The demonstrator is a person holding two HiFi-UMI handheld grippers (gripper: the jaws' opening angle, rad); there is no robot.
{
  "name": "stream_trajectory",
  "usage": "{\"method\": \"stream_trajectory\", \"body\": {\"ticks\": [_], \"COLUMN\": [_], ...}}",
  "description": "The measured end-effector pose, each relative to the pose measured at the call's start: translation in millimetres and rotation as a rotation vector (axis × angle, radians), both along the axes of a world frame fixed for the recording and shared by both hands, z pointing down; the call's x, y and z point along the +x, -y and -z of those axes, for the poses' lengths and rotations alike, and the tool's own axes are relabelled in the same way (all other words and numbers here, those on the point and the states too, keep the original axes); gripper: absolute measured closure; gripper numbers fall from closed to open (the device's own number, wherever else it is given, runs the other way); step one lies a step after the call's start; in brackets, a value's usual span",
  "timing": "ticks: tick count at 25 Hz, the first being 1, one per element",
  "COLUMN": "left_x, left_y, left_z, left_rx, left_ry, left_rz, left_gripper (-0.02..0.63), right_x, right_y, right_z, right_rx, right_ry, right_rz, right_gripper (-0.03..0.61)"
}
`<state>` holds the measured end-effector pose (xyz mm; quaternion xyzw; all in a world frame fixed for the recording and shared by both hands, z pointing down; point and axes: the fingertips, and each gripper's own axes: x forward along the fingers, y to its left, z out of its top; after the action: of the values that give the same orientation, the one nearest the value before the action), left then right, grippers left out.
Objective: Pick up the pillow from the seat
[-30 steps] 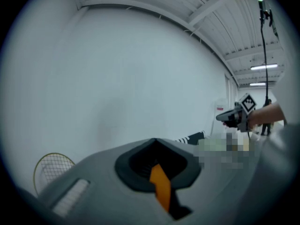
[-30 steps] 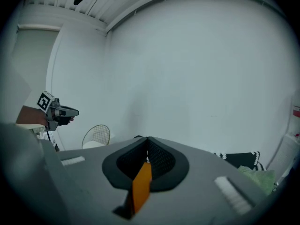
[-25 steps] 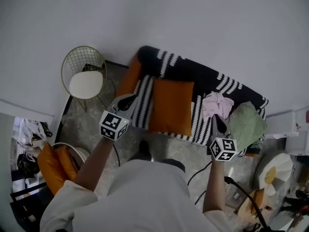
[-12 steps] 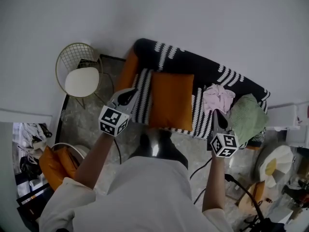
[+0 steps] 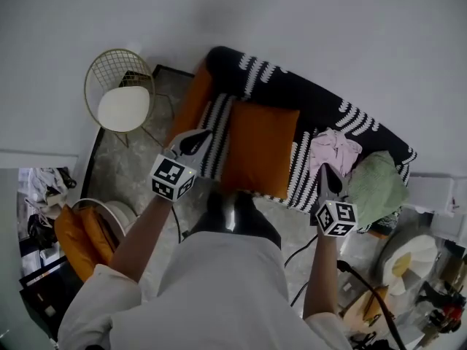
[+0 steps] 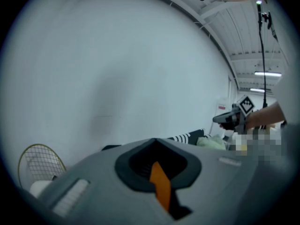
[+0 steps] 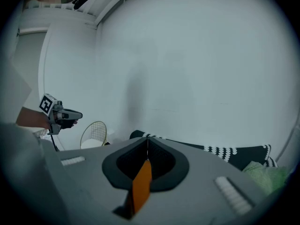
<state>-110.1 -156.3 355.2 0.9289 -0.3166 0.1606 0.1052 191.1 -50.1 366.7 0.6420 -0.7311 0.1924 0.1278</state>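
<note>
Nearest the person, both grippers are held out in front of the body and level. Each gripper view looks at the bare wall rather than down at the seat. My read is that the step in hand is the approach, with nothing gripped yet.

To do it well, both noses should tip down toward the cushion and the jaws should part before they arrive. The two grippers can then take opposite side edges. A soft cushion will likely sag, so a deep bite on the seam should hold better than a nip of loose cover.

The left gripper [image 5: 205, 134] has its jaws pressed fully together with nothing between them. Its tip shows over the striped cover just left of the pillow. The right gripper [image 5: 324, 168] is likewise closed tight and empty.

The orange pillow [image 5: 259, 148] lies flat on the seat, just ahead of and between the two tips, nearer the left one. Just beyond the right gripper's tip lies a crumpled pink garment [image 5: 336, 152], close enough to the pillow's right edge to get snagged. A green cloth [image 5: 376, 186] sits to the outside of that gripper.

Past the pillow rises the back of the black-and-white sofa [image 5: 292, 92]. A wire chair [image 5: 122, 106] stands well out to the left gripper's outer side.
</note>
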Motion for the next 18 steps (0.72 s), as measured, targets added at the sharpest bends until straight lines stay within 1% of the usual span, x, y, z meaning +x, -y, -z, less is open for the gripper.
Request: {"method": "stream_trajectory", "body": {"ticks": [3, 8, 12, 18], "left_x": [13.5, 38.1, 49.4, 73.4], "left_y": [11.1, 31.9, 51.3, 79.7], "left_z": [-16.0, -42.6, -65.7, -112.7], "left_rx": [-0.017, -0.085, -0.111, -0.159], "left_ry": [0.015, 0.001, 0.013, 0.029], "left_rz": [0.013, 0.053, 0.086, 0.107], "left_gripper": [0.613, 0.612, 0.612, 0.612], "right_x": [11.3, 38.2, 51.9, 71.8], "right_y": [17.2, 44.0, 66.6, 103.1], "right_z": [-16.6, -50.1, -77.9, -130.2], "right_rx": [-0.026, -0.075, -0.117, -0.186], "right_ry": [0.001, 0.021, 0.037, 0.075], "right_rz": [0.033, 0.066, 0.096, 0.136], "right_gripper": [0.572, 0.572, 0.570, 0.549]}}
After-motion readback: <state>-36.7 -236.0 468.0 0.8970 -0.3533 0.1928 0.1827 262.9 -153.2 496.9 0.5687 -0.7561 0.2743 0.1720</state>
